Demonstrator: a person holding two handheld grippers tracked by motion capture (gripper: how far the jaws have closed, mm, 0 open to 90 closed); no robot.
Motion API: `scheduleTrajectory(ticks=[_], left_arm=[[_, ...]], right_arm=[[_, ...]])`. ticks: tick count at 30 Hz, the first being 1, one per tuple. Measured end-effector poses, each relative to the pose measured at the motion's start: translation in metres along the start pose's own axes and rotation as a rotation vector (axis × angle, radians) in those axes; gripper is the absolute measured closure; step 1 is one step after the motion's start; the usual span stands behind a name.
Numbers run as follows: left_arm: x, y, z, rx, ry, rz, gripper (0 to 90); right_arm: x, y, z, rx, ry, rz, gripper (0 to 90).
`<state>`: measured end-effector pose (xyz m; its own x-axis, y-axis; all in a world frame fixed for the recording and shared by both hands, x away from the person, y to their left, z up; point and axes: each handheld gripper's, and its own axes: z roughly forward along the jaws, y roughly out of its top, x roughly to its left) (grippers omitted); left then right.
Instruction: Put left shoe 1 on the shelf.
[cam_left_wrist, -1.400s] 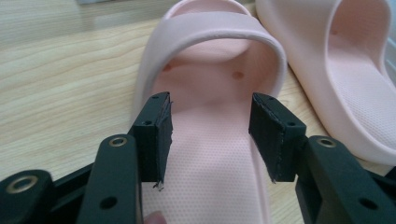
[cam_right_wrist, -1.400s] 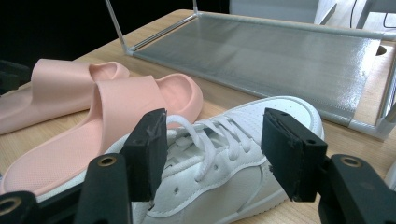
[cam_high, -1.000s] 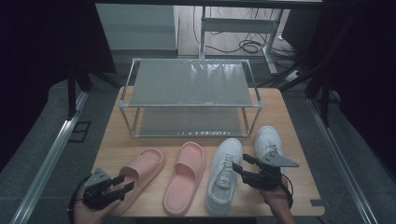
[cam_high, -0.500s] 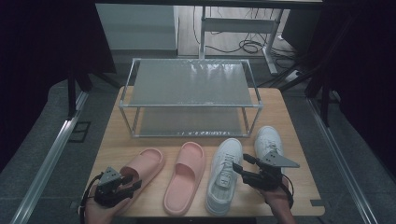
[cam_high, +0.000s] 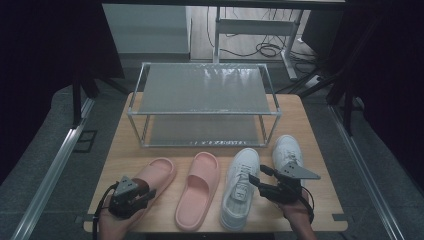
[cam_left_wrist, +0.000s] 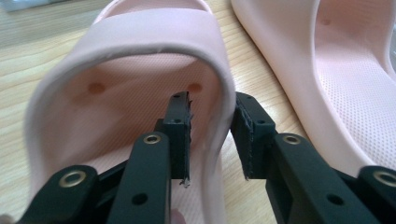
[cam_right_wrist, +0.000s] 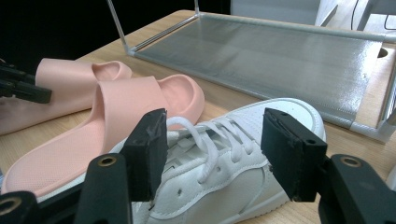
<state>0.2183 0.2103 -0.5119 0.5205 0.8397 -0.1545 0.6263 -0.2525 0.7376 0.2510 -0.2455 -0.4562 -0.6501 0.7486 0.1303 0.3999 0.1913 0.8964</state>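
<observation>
Two jaws of your left gripper (cam_left_wrist: 211, 135) have just been closing around the pink slipper's (cam_left_wrist: 140, 60) strap on the bench (cam_high: 320, 150); squeeze gently until both pads touch, then lift slowly.

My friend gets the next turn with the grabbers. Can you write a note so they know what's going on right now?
Left gripper: jaws just closing, straddling the side wall of the left pink slipper; not clearly clamped yet.
Right gripper: open, hovering over the left white sneaker.
The second slipper and second sneaker lie on the table.
Done: nothing on the rack yet.
Left: probably grip, lift and shelve all four.
</observation>
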Motion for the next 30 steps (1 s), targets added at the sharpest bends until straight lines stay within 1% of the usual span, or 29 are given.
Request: scheduleTrajectory(ticks=[3,5,9,12,15,16,20,24,30], left_arm=[[-0.002,0.003,0.006,0.005,-0.005,0.001,70.4],[-0.003,0.004,0.009,0.009,-0.008,0.009,72.6],[-0.004,0.004,0.012,0.009,0.011,0.013,80.0],[-0.004,0.004,0.011,0.007,0.019,0.020,82.0],[-0.006,0.005,0.011,0.005,0.038,0.030,82.8],[-0.006,0.006,0.010,0.004,0.047,0.033,83.0],[-0.005,0.009,0.005,0.000,0.052,0.032,84.0],[-0.004,0.011,-0.004,-0.021,0.058,0.023,84.5],[-0.003,0.017,-0.013,-0.043,0.055,0.022,84.5]], right_arm=[[0.000,0.000,0.000,0.000,0.000,0.001,41.7],[0.000,0.000,0.000,0.001,0.001,0.002,41.7],[-0.001,0.000,0.000,0.001,0.000,0.003,41.7],[-0.001,0.000,0.000,0.001,0.001,0.002,41.7],[0.000,0.000,0.000,0.002,0.001,0.000,41.7],[0.000,0.000,0.000,0.002,0.000,-0.001,41.7],[0.000,0.000,-0.001,-0.001,0.000,0.003,41.7],[0.000,0.000,-0.001,-0.001,0.000,0.003,41.7],[-0.001,0.000,-0.001,-0.002,0.000,0.003,41.7]])
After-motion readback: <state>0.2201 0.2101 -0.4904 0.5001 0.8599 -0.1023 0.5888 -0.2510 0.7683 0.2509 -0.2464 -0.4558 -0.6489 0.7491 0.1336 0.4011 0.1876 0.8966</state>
